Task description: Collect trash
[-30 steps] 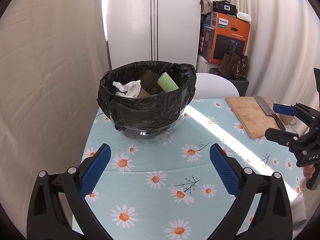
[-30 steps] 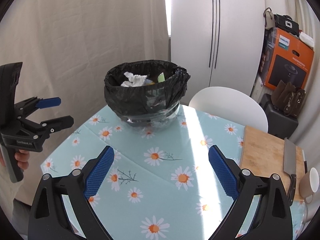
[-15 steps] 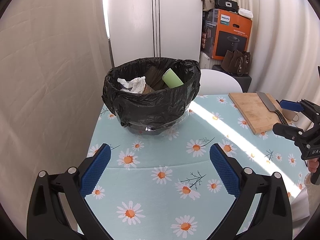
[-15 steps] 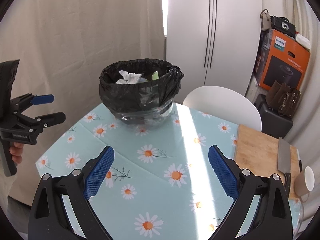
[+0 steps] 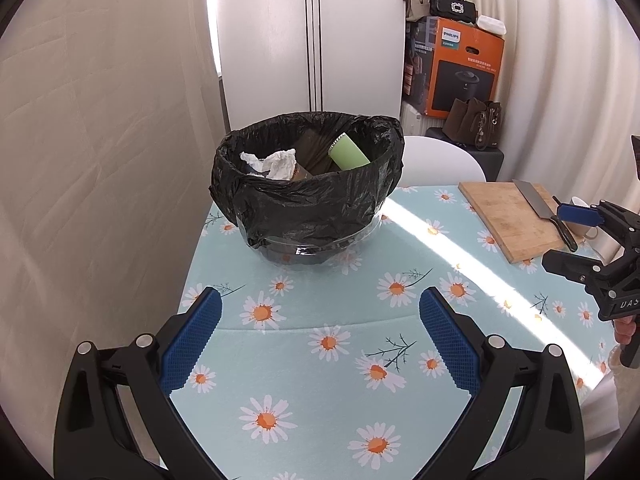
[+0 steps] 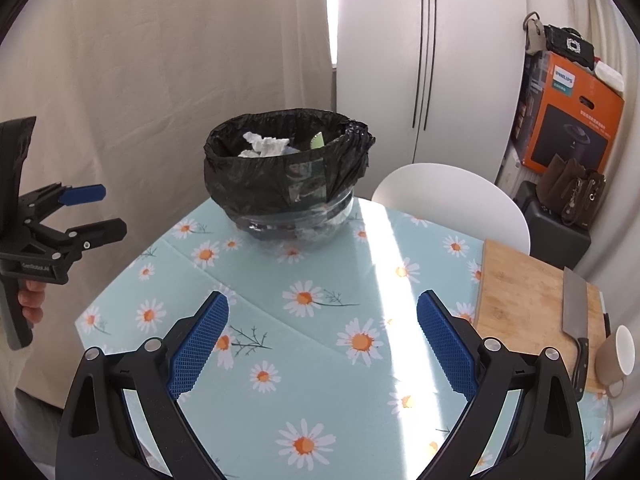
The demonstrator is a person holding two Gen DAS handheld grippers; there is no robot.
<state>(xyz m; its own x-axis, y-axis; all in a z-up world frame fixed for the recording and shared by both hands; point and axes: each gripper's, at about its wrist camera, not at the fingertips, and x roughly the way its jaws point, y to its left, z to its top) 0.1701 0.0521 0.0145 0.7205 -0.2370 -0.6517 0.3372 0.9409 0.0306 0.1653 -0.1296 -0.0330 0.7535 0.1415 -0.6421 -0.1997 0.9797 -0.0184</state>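
Left wrist view: left gripper hovers over the table's near edge, jaws spread wide, nothing between them. Right gripper likewise agape and empty. Bin, bag-lined, sits toward the table's far left corner, holding crumpled tissue and a green cup. No loose trash visible on the cloth; collecting looks done.

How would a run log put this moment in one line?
left gripper: open, empty | right gripper: open, empty | bin: holds trash
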